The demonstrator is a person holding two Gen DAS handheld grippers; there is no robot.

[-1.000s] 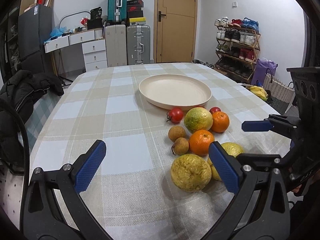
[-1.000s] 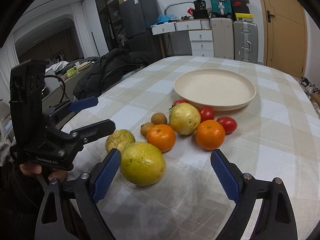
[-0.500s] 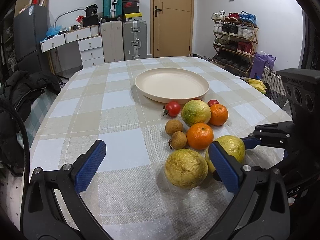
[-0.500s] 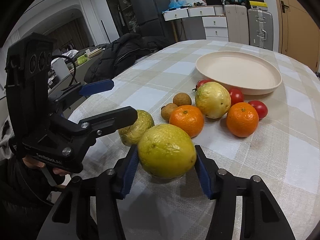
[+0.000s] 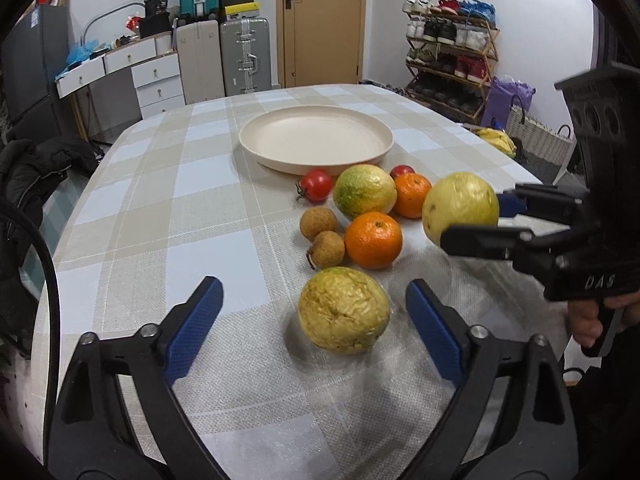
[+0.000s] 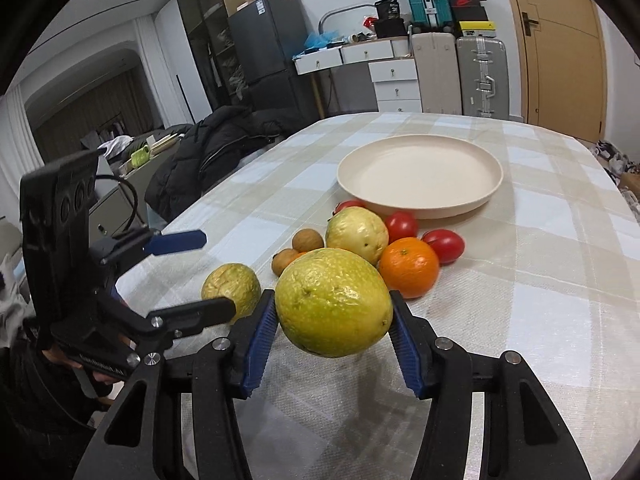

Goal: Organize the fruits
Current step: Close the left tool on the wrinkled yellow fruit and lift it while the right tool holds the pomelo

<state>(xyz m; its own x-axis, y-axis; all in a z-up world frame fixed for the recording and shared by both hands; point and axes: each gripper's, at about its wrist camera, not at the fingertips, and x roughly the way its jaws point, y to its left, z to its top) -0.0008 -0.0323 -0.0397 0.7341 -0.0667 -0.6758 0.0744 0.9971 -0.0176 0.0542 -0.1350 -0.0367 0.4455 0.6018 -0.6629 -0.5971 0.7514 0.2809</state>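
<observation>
My right gripper is shut on a yellow-green guava and holds it lifted above the table; it also shows in the left wrist view. My left gripper is open, its jaws either side of a wrinkled yellow guava lying on the cloth. An empty cream plate sits further back. Before it lie a third guava, two oranges, red tomatoes and two brown longans.
The checked tablecloth covers an oval table. A black jacket hangs at the left edge. A shoe rack, suitcases and drawers stand behind, with a basket on the right.
My right gripper closed on the yellow-green guava and lifted it off the table. My left gripper moved in around the wrinkled guava, still open.
</observation>
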